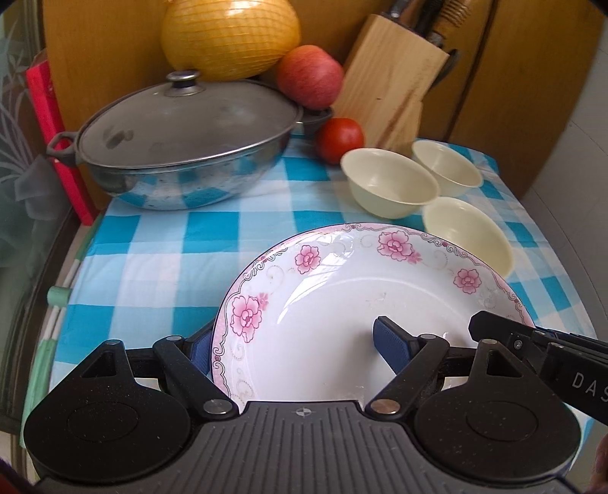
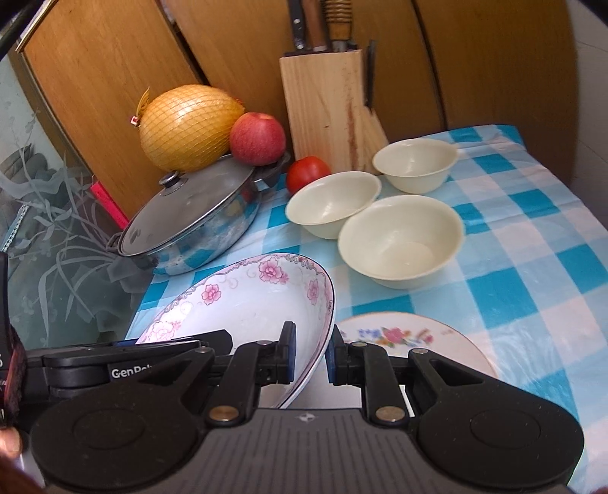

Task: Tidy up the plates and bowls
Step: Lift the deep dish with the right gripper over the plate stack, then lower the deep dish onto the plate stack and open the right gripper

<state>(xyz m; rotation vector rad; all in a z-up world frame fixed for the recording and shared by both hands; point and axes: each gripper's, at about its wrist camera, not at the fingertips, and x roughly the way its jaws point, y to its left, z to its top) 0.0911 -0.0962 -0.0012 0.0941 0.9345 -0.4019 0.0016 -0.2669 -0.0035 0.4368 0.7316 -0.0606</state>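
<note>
A blue-and-white checked tablecloth (image 1: 159,235) covers the table, with a lidded steel pot (image 1: 182,144) at its back left, the landmark here. Behind the pot's lid sit a netted yellow melon-like fruit (image 1: 230,36) and a red apple (image 1: 309,76); a wooden knife block (image 1: 387,87) stands to the pot's right, a tomato (image 1: 339,140) between them at the block's foot. In front of the pot, tilted and lifted off the cloth, is the deep pink-flowered plate (image 1: 342,304), held from two sides. The left gripper (image 1: 296,338) has its jaws spread wide across the plate's near-left rim, one blue pad inside the dish and the other outside; whether both press on it is hard to tell. The right gripper (image 2: 309,357) is nearly closed, pinching the plate's right rim. Right of the pot, three cream bowls (image 2: 399,239) cluster together upright, apparently touching. A second, flatter flowered plate (image 2: 418,342) lies on the cloth, farthest from the pot and just beside the right gripper.
</note>
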